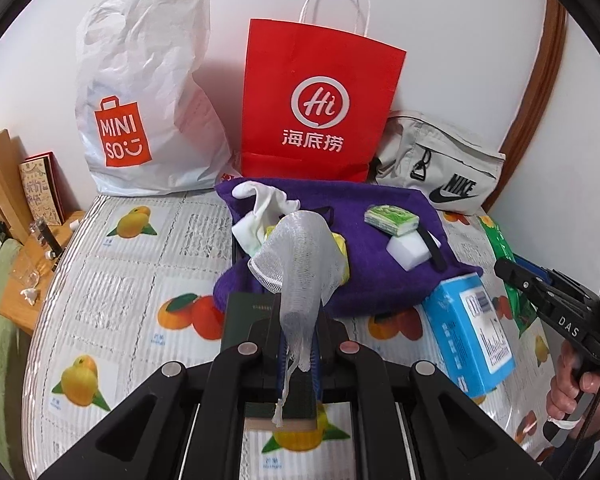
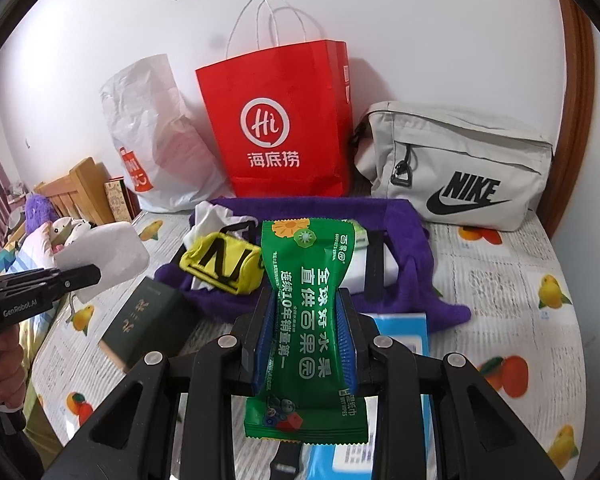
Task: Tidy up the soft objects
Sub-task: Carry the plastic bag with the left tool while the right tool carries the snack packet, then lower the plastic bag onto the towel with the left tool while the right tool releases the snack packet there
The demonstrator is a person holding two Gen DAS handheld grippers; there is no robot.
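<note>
White wall behind, wood trim at right; work surface is a table [image 1: 112,280] under a clear cover with a fruit-print cloth. Against the wall, L to R: white Miniso plastic bag [image 1: 140,96], red Haidilao paper bag [image 1: 320,100], grey Nike pouch [image 1: 440,168], the pouch lying on its side.

Centre of table: purple cloth bag [image 1: 380,280], slumped, w/ soft items piled on top — white cloth [image 1: 260,204], yellow-and-black pouch [image 2: 220,264], small green tissue pack [image 1: 392,220], white sponge block [image 1: 408,250]. A black strap crosses the sponge block. Blue-and-white box [image 1: 468,332] lies just beside the purple bag's near right edge. Dark green book [image 2: 148,328] lies near its left edge.

Left gripper [image 1: 296,320]: jaws all but closed, pinching a white mesh soap net [image 1: 300,264]. Net stands up from the jaws and droops over, hanging in front of the purple bag; drawstring dangles below.

Right gripper [image 2: 306,332]: jaws part-way closed, blue pads pressing both sides of a green wet-wipes pack [image 2: 306,320], pack squeezed in at the waist, held upright above the table, near edge of the purple bag behind it.

A hand [image 1: 572,384] grips the right tool's handle at frame edge.
</note>
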